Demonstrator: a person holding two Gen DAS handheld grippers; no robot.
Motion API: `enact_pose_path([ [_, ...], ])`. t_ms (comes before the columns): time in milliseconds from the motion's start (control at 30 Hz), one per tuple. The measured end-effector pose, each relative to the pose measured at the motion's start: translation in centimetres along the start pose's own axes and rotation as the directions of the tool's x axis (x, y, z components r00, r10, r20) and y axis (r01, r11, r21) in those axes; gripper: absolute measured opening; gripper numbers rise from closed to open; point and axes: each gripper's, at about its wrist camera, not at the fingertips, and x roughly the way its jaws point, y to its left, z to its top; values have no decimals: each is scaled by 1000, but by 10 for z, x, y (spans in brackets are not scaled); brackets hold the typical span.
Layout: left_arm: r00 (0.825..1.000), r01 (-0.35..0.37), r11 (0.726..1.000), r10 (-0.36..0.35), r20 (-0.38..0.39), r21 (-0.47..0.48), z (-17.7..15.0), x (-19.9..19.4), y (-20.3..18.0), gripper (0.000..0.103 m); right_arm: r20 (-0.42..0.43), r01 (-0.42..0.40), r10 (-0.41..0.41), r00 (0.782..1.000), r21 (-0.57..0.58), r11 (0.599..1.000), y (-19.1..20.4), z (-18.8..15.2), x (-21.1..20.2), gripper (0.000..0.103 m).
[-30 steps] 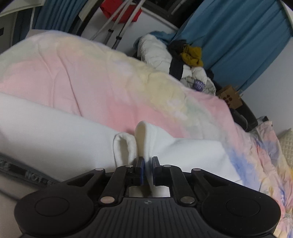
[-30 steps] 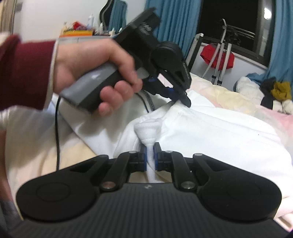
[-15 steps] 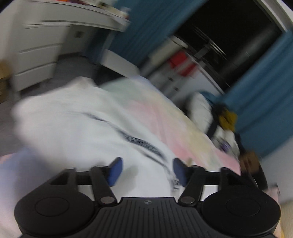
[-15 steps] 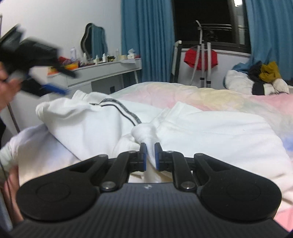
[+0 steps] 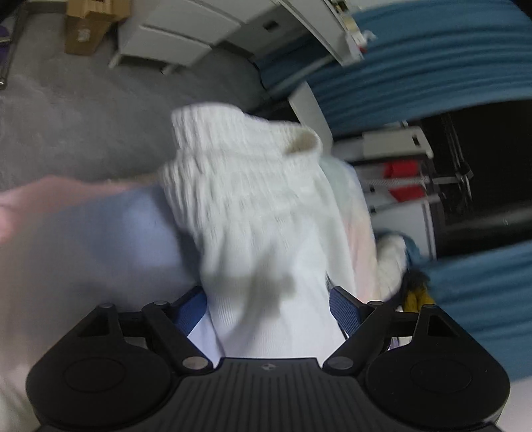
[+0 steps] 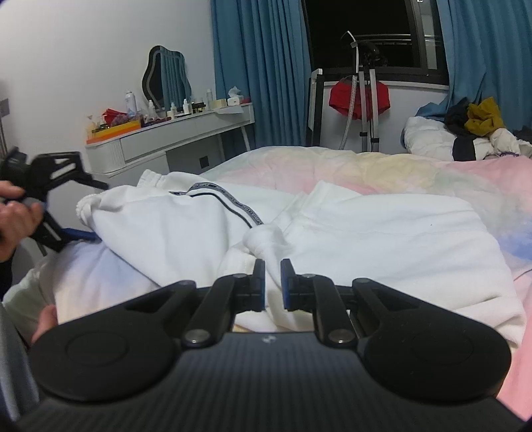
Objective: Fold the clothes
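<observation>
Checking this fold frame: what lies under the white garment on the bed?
Under the white garment lies a pastel bedspread, pink, yellow and blue around its edges. The right gripper pinches a bunched fold of the garment. What is beneath the garment's middle is covered.

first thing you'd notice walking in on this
A white garment sprawls over the pastel bedspread, with a bunched fold pinched in the shut right gripper near the bed's close edge. At the bed's left edge the left gripper, whose jaws have just been opening, stands wide around a ribbed white cuff without pressing it. Behind, blue curtains frame a dark window.
</observation>
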Motion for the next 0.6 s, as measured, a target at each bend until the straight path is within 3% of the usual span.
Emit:
enact_pose_path([
  [100,998,-19,1000,18,55,8,8,17,-3,78,-1,-13,13,1000,17,1000,-1,2,1,14],
  [133,997,-33,999,31,70,20,10,23,-5,77,4,-10,10,1000,21,1000,-1,3,0,16],
  [167,995,-49,998,46,87,33,12,27,-8,75,12,-6,6,1000,23,1000,-2,4,0,24],
  [233,990,-78,995,70,121,60,13,34,-14,71,33,-17,16,999,37,999,-5,7,-3,28],
  [300,984,-105,990,90,152,90,12,39,-22,62,55,-24,21,998,60,998,-9,11,-5,28],
  [333,981,-119,986,98,166,119,11,44,-29,59,68,-14,9,998,73,997,-11,12,-4,29],
  [400,977,-135,975,101,190,178,8,45,-36,52,93,7,-17,996,100,995,-16,14,-3,43],
  [500,972,-140,956,83,222,258,-1,42,-48,44,102,54,-65,993,112,992,-22,13,9,45],
  [600,962,-160,924,68,263,348,-12,40,-64,37,42,102,-107,993,108,989,-28,5,31,45],
])
